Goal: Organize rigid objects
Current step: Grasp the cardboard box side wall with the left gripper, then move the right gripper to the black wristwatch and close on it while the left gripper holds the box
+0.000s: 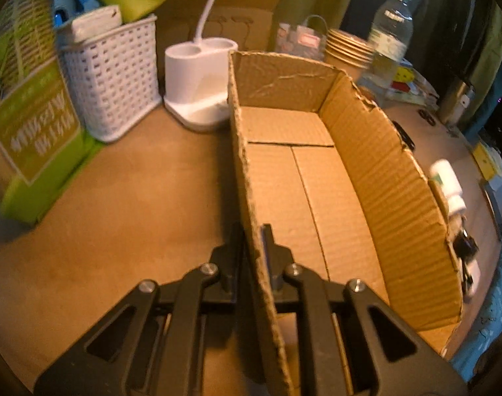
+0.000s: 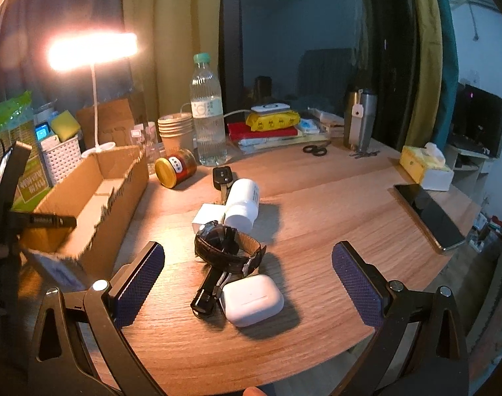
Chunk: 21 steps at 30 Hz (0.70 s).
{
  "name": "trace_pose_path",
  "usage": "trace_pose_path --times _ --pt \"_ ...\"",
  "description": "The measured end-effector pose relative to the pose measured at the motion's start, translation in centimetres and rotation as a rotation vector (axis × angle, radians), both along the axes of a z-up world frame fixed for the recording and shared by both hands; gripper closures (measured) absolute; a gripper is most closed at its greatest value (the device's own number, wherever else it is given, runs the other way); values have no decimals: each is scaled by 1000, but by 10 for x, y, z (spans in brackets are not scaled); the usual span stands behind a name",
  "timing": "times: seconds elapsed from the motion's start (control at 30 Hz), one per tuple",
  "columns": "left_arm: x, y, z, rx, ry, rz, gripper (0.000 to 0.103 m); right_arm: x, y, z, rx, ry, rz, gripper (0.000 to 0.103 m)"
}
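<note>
My left gripper [image 1: 252, 231] is shut on the left wall of an open cardboard box [image 1: 399, 178], one finger inside and one outside. The box is empty; it also shows in the right wrist view [image 2: 125, 181] at the left. My right gripper [image 2: 247, 264] is open and empty above the wooden table [image 2: 317, 217]. Between its fingers lie a white earbud case [image 2: 251, 298], a black wristwatch [image 2: 228, 247] and a small black cylinder [image 2: 204, 297]. Behind them are a white pill bottle [image 2: 242, 203], a white block [image 2: 206, 216], a car key [image 2: 222, 178] and a gold-lidded jar [image 2: 175, 168].
A white basket [image 1: 112, 79], a green box [image 1: 36, 122] and a white lamp base [image 1: 198, 79] stand left of the cardboard box. A water bottle [image 2: 207, 112], paper cups [image 2: 176, 132], scissors [image 2: 314, 149], a steel flask [image 2: 361, 122], a tissue box [image 2: 426, 165] and a phone [image 2: 429, 214] sit further back and right.
</note>
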<state>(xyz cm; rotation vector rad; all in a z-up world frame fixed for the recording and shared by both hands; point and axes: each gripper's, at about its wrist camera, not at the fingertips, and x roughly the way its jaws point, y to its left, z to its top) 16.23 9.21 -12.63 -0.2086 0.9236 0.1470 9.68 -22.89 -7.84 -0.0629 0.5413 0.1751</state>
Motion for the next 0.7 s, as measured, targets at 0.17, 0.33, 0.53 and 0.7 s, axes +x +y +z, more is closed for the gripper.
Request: trace_pose_path --times 0.17,0.33,0.53,0.7 --pt "24 -4 -5 45 20 -76 93 11 1 -3 -8 12 -7 0" --pt "32 -14 -6 82 21 -176 92 21 0 -4 -20 21 -28 0" --pt "25 -19 -9 90 34 -285 92 33 1 -3 -37 24 -46 0" --pt "14 -9 -9 40 2 -299 91 42 -2 -5 -14 52 -40 0"
